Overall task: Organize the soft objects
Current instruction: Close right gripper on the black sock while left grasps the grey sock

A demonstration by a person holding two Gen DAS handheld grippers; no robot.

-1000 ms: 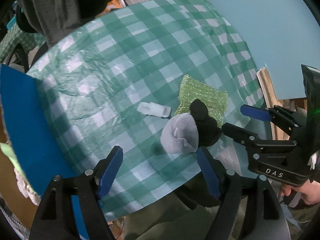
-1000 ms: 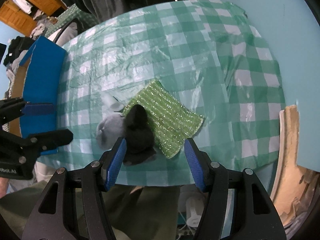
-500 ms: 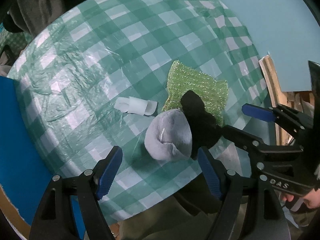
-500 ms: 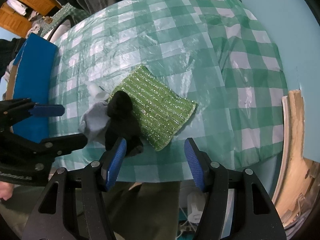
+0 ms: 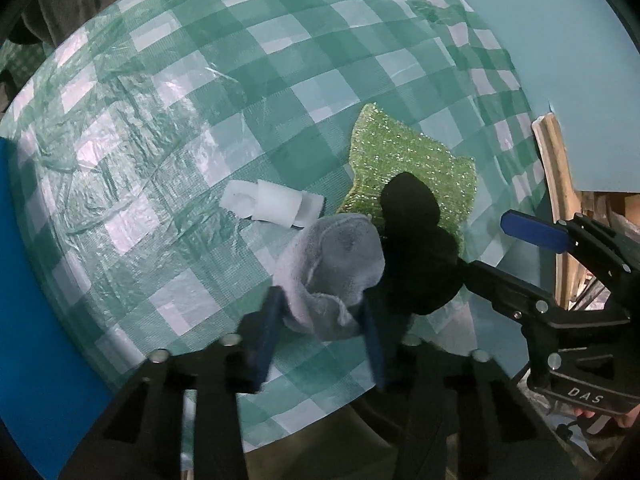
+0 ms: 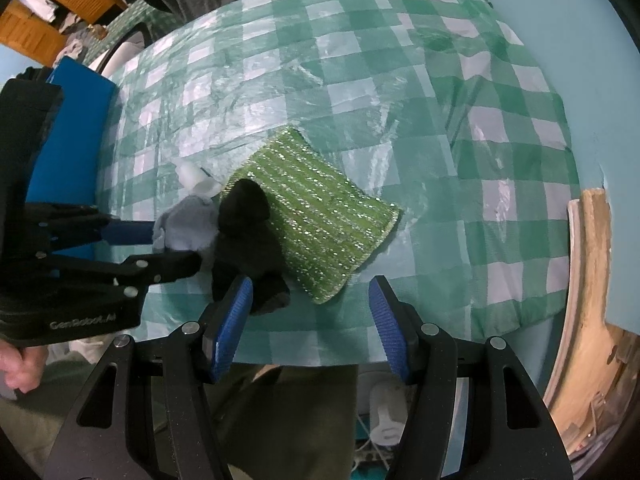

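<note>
A grey rolled sock (image 5: 334, 264) lies near the front edge of the green checked table (image 5: 224, 80), touching a black sock (image 5: 416, 256) that rests partly on a glittery green sponge cloth (image 5: 404, 160). My left gripper (image 5: 320, 320) has narrowed around the grey sock's near end, its blue pads (image 5: 266, 328) on either side of it. My right gripper (image 6: 308, 320) is open just in front of the black sock (image 6: 248, 236) and the green cloth (image 6: 320, 216). The left gripper (image 6: 172, 244) shows at the grey sock (image 6: 186, 226) in the right wrist view.
A small white rolled piece (image 5: 276, 206) lies just behind the grey sock. A blue box (image 6: 68, 140) stands at the table's left edge. A light blue wall (image 5: 540, 40) and a wooden board (image 6: 592, 280) stand to the right.
My left gripper moved forward to the grey sock and its jaws closed in from wide open. My right gripper drew slightly closer to the black sock and stayed open.
</note>
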